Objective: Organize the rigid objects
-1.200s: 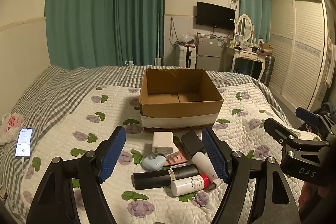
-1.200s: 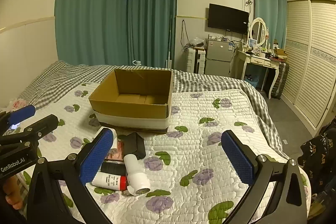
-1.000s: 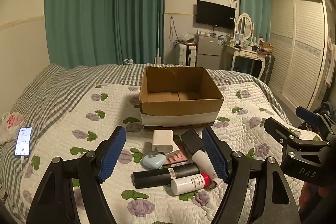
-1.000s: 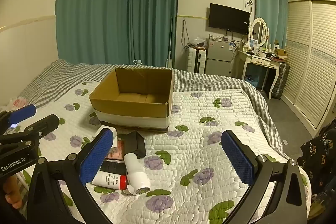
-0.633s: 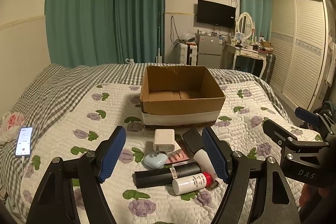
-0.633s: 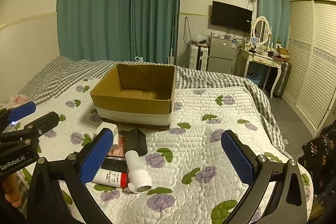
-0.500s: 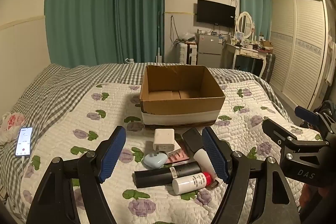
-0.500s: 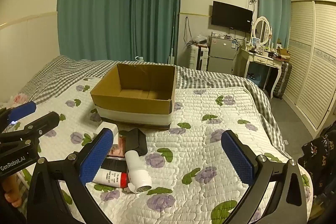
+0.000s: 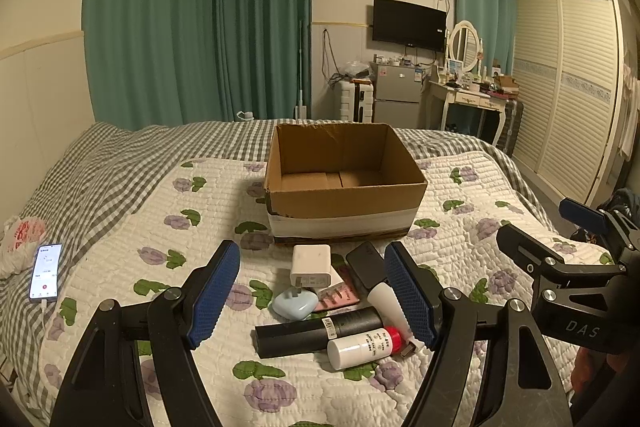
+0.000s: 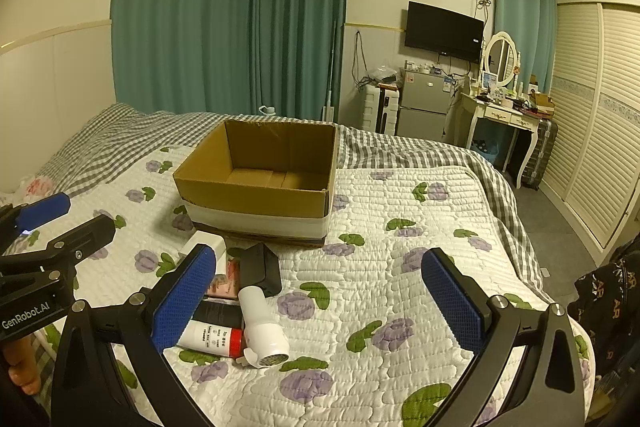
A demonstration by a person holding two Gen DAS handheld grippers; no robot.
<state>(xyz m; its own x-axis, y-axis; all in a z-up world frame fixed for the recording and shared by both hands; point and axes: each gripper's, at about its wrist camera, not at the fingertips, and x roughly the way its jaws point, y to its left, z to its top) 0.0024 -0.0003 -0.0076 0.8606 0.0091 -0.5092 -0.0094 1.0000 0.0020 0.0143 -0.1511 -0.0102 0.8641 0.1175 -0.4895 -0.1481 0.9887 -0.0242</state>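
Observation:
An open, empty cardboard box (image 9: 344, 171) stands on the floral quilt; it also shows in the right wrist view (image 10: 260, 183). In front of it lies a pile: a white charger (image 9: 311, 265), a light-blue case (image 9: 292, 303), a black block (image 9: 366, 263), a black tube (image 9: 316, 331), a white bottle with a red cap (image 9: 362, 345) and a white cylinder (image 10: 262, 327). My left gripper (image 9: 312, 291) is open above the pile and holds nothing. My right gripper (image 10: 320, 299) is open and empty, to the right of the pile.
A lit phone (image 9: 45, 271) on a cable lies on the checked sheet at the left. A small red-printed bag (image 9: 20, 235) lies beside it. A fridge (image 9: 396, 95), a dressing table (image 9: 472, 95) and a wardrobe (image 9: 572, 87) stand beyond the bed.
Both views have shifted very slightly toward the box. The objects have not moved and both grippers stay open.

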